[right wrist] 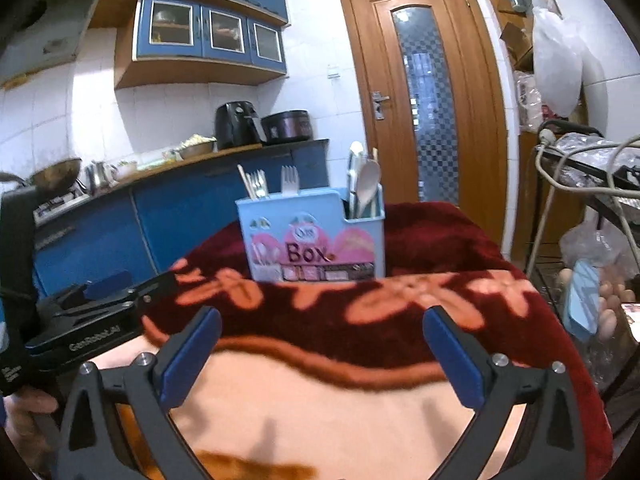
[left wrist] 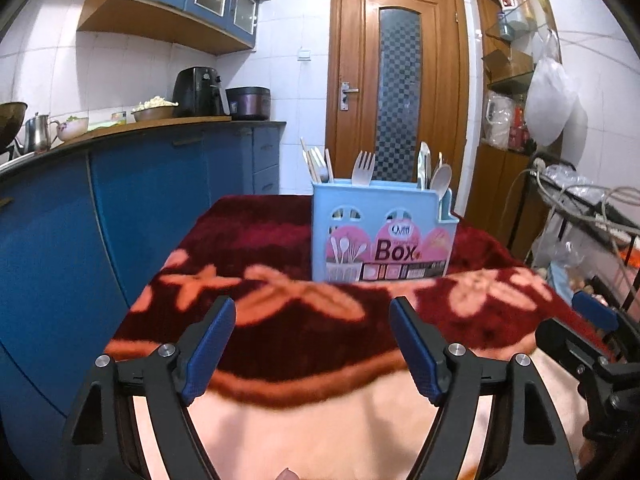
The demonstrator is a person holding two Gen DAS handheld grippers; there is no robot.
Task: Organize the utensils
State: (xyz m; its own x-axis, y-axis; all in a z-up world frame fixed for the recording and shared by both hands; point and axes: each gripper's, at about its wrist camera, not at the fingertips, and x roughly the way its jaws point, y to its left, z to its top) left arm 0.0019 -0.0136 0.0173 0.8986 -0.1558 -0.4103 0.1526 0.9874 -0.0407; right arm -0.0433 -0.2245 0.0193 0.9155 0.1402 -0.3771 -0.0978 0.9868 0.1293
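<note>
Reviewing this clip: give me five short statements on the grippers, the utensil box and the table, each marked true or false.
1. Both grippers are open and hold nothing. True: left gripper, right gripper.
2. The box lies tipped on its side. False: it stands upright on the blanket.
3. A fork stands in the box, tines up. True.
4. The spoon lies on the blanket beside the box. False: it stands in the box's lower side compartment.
5. The door behind the table is open. False: it is shut.
</note>
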